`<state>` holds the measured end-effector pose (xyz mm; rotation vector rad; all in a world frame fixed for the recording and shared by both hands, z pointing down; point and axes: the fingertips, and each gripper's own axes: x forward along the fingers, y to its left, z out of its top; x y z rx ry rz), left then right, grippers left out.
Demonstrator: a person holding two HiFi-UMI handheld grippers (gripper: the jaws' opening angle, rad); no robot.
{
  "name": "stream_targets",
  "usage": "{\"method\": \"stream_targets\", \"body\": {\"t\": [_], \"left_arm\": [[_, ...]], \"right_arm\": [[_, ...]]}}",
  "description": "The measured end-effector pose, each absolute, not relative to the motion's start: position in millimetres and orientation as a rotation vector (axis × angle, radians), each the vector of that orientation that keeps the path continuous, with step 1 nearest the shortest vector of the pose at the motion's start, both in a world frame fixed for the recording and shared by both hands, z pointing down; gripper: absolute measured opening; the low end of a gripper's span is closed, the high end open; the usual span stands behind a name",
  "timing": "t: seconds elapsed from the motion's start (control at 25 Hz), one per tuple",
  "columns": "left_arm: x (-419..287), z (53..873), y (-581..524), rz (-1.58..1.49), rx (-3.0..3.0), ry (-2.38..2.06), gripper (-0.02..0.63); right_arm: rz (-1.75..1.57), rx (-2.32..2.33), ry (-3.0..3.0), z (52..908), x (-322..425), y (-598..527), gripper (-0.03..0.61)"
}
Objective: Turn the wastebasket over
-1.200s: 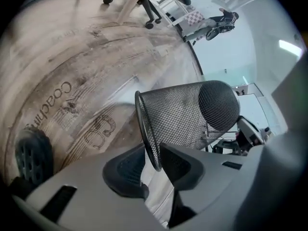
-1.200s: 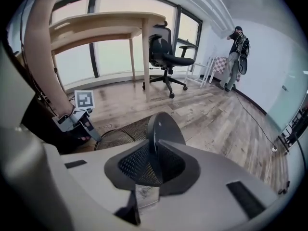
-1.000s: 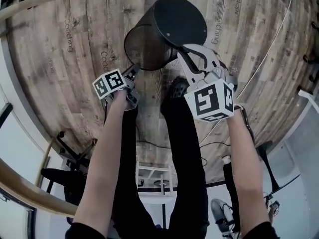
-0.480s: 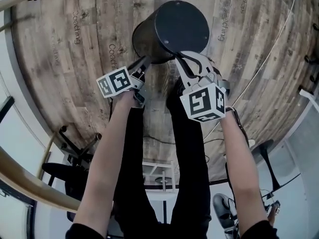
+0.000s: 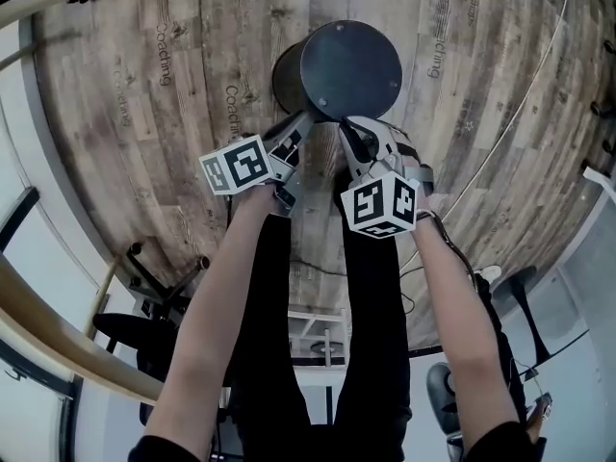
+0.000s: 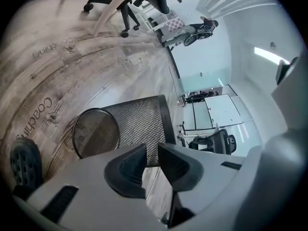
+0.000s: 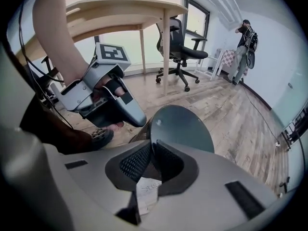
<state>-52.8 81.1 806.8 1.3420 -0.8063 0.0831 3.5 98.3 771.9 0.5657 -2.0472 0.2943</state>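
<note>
The black mesh wastebasket is tipped so that its solid round base faces up at me, its mouth toward the wooden floor. My right gripper is shut on the base's near edge; in the right gripper view its jaws pinch the rim where mesh meets the base disc. My left gripper is at the basket's left side wall. Its jaws have just been closing, and a narrow gap remains. The left gripper points at the mesh wall, which lies just past the tips with nothing pinched.
The person's legs and a shoe are just behind the basket. A cable curves across the floor on the right. A desk, an office chair and a standing person are farther off. A chair base is at lower left.
The basket has swung from lying on its side, mouth visible, to base up. The left gripper went from the mouth's rim to the side wall. Both grippers moved closer together.
</note>
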Motion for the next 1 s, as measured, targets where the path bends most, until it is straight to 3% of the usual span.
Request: {"method": "stream_targets", "body": {"t": [0.2, 0.28, 0.32, 0.68, 1.0], "left_arm": [[-51.3, 798.9, 88.5, 0.031, 1.377, -0.729, 0.060], [-51.2, 793.6, 90.4, -0.010, 1.376, -0.671, 0.152], [-53.2, 792.9, 90.9, -0.019, 1.366, -0.666, 0.164], [-57.0, 817.4, 83.5, 0.088, 1.346, -0.737, 0.072], [-57.5, 819.2, 82.9, 0.127, 1.351, -0.729, 0.067]], "right_arm": [[0.296, 0.583, -2.033, 778.6, -3.8, 115.4, 0.060], [0.313, 0.588, -2.016, 784.6, -1.2, 118.7, 0.057], [0.318, 0.601, -2.002, 788.7, 2.0, 118.8, 0.052], [0.380, 0.648, -1.891, 820.4, 33.2, 105.2, 0.038], [0.420, 0.647, -1.872, 824.5, 34.7, 105.8, 0.037]]}}
